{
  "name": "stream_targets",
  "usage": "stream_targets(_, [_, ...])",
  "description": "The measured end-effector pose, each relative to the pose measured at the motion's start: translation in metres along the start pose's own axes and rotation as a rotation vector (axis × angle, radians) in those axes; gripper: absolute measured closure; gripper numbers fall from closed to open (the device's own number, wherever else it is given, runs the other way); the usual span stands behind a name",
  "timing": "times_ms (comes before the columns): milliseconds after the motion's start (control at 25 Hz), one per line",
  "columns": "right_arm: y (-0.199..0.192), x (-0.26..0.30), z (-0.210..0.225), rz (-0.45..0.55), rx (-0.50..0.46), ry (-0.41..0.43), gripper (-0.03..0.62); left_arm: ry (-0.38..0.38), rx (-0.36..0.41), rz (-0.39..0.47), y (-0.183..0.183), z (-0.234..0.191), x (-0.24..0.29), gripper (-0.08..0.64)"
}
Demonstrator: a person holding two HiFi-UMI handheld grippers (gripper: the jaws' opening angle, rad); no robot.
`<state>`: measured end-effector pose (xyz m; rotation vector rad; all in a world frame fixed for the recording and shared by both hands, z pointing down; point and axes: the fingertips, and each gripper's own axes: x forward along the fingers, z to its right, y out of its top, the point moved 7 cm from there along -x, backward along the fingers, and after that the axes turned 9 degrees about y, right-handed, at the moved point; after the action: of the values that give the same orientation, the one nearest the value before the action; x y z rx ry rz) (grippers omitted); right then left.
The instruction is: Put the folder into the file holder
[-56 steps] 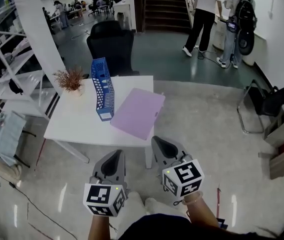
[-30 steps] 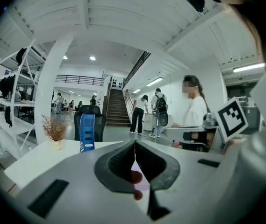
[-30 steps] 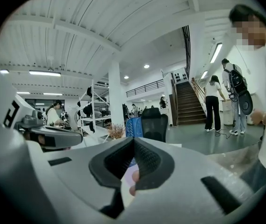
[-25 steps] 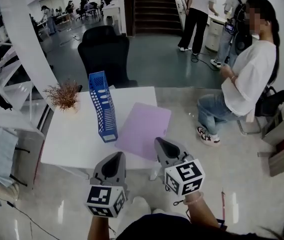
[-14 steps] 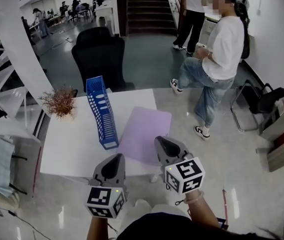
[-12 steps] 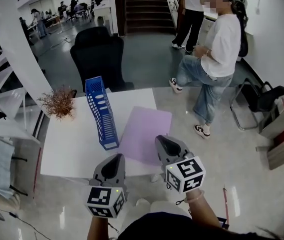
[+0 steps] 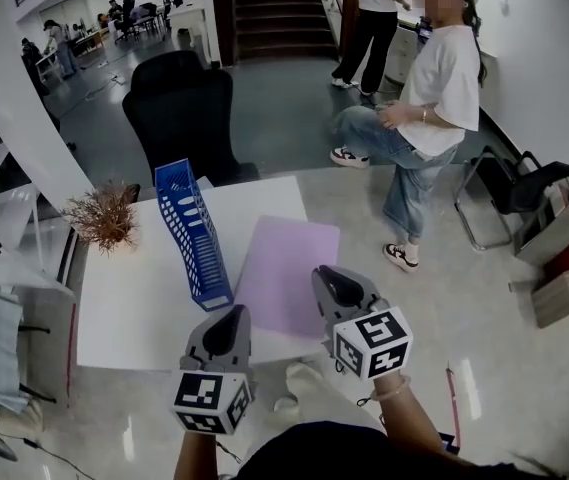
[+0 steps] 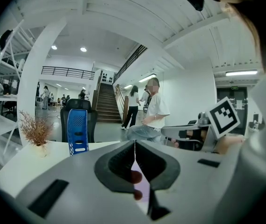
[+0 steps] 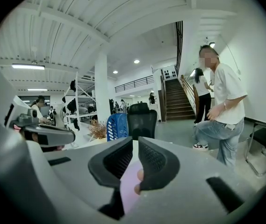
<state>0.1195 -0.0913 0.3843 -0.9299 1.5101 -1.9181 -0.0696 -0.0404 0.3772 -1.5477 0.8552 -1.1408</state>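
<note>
Purple folder (image 7: 286, 273) lies flat on the white worktop (image 7: 129, 303), just right of the blue file holder (image 7: 192, 230). Holder stands upright w/ its top open, so the folder prob. needs lifting, turning on edge & sliding in from above. Folder's near edge is close to the worktop's front edge, handy for a pinch from the front. Dried plant (image 7: 102, 218) sits at the far left corner, out of the way.

Left tool (image 7: 232, 313) & right tool (image 7: 332, 276) are held low at the worktop's front, pointing fwd. Right one is by the folder's near right corner, no contact seen. Left tool: jaws together, nothing btwn. Right tool: jaws all but together, only a thin slit, empty. Grab not yet begun.
</note>
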Motion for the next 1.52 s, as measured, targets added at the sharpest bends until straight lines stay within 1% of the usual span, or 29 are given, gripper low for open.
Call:
stream_targets(200, [-0.002,0.016,0.018,-0.019,0.016,0.007,0.557,0.019,0.012,0.010,0.000,-0.010,0.020,0.554])
stream_targets(320, [-0.004,0.026,0.029,-0.034,0.022,0.012,0.546,0.017,0.007,0.008,0.002,-0.011,0.034,0.554])
stream_targets(480, [-0.011,0.041,0.049,-0.062,0.047,0.022,0.532,0.021,0.005,-0.004,0.003,-0.012,0.053,0.554])
stream_targets(640, [-0.017,0.054,0.070,-0.095,0.075,0.033,0.516,0.027,-0.017,-0.027,0.008,-0.011,0.070,0.554])
stream_targets(800, [-0.028,0.067,0.092,-0.126,0.107,0.038,0.505,0.044,-0.023,-0.031,0.010,-0.015,0.086,0.554])
stream_targets(1120, [-0.054,0.091,0.128,-0.199,0.144,0.038,0.483,0.101,-0.027,-0.028,0.004,-0.026,0.113,0.554])
stream_targets(1520, [-0.089,0.112,0.168,-0.284,0.186,0.008,0.448,0.129,-0.040,-0.063,-0.003,-0.025,0.141,0.554])
